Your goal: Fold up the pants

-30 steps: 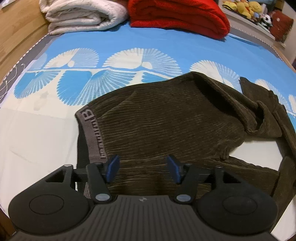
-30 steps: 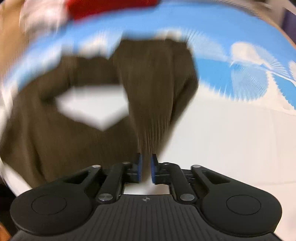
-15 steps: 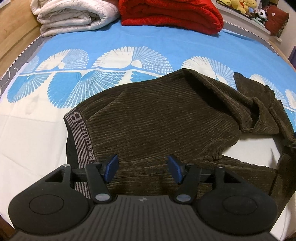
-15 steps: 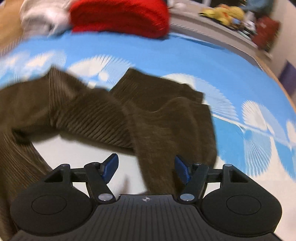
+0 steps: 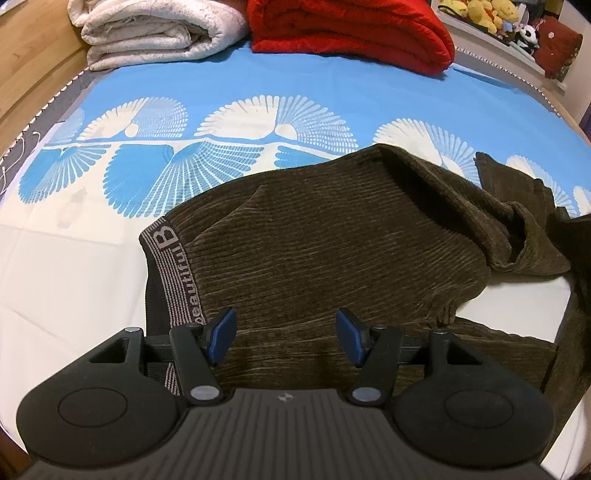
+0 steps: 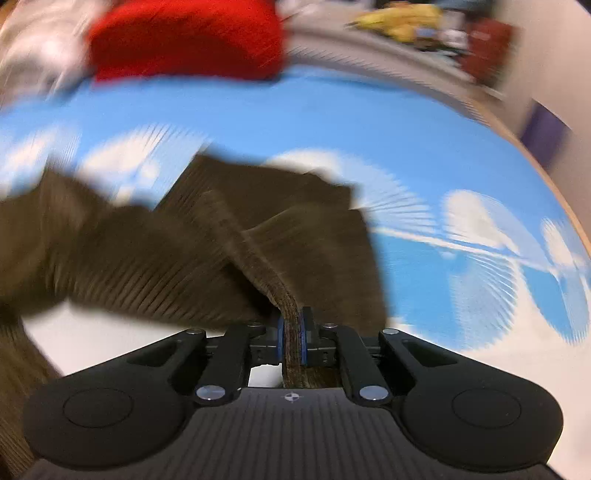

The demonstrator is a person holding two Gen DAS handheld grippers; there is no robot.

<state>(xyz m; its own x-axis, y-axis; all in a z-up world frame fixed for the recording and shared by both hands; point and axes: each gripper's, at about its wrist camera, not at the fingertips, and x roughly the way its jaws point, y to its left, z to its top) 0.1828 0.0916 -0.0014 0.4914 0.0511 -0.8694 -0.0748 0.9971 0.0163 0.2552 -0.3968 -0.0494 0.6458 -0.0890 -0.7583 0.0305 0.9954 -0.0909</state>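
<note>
Dark brown ribbed pants (image 5: 332,251) lie spread on the bed, with a grey lettered waistband (image 5: 173,273) at the left and the legs bunched toward the right. My left gripper (image 5: 286,338) hovers open just above the fabric near the waistband, its blue pads apart with nothing pinched. In the blurred right wrist view, my right gripper (image 6: 293,341) is shut on a raised fold of the pant leg (image 6: 258,251), which rises in a ridge from the jaws toward the rest of the pants.
The bed sheet (image 5: 258,96) is blue and white with fan patterns. A folded white blanket (image 5: 155,29) and a folded red blanket (image 5: 351,29) lie at the far end. Plush toys (image 5: 487,14) sit on a ledge at the far right. A wooden bed edge (image 5: 29,74) runs along the left.
My right gripper opened over the pant leg, then closed on a fold of it, shifting sideways. The left gripper stayed open in place over the waistband area.
</note>
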